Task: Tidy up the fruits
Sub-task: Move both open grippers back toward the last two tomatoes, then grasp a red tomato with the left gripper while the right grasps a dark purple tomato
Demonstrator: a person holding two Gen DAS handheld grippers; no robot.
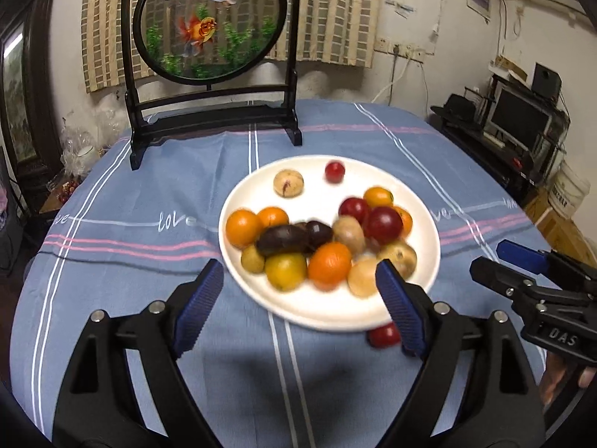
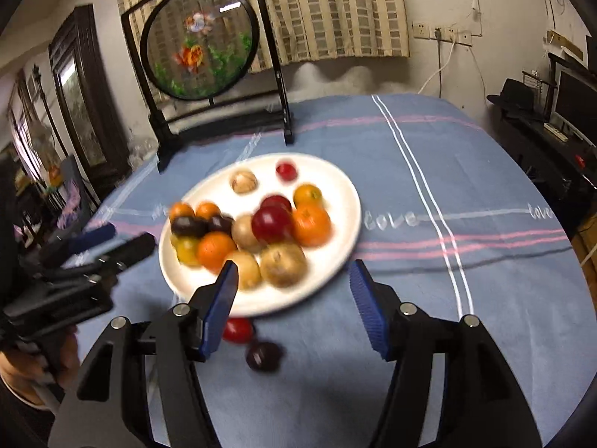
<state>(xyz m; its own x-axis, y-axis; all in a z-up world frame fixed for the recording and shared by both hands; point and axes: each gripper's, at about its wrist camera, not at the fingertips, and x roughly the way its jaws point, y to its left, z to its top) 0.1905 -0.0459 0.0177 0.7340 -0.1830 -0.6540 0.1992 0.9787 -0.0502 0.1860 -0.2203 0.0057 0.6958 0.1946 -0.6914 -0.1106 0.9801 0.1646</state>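
A round table under a blue striped cloth (image 1: 149, 261) fills a cluttered room, with a goldfish screen (image 1: 211, 22) on its black stand at the table's far edge. On the cloth, a white plate (image 1: 298, 310) holds a heap of oranges, red plums, dark plums and tan fruits. Two fruits lie off it, near the table's near edge: a red plum (image 2: 238, 329) touching the plate's near rim and a dark plum (image 2: 263, 355) just beside it. The left gripper (image 1: 300, 298) hangs wide open over the plate's near rim, empty; the right gripper (image 2: 294, 298) is open too, nothing between its pads, both strays just below its left finger. Likely next: lower over one stray, centre it, close gently so it doesn't roll
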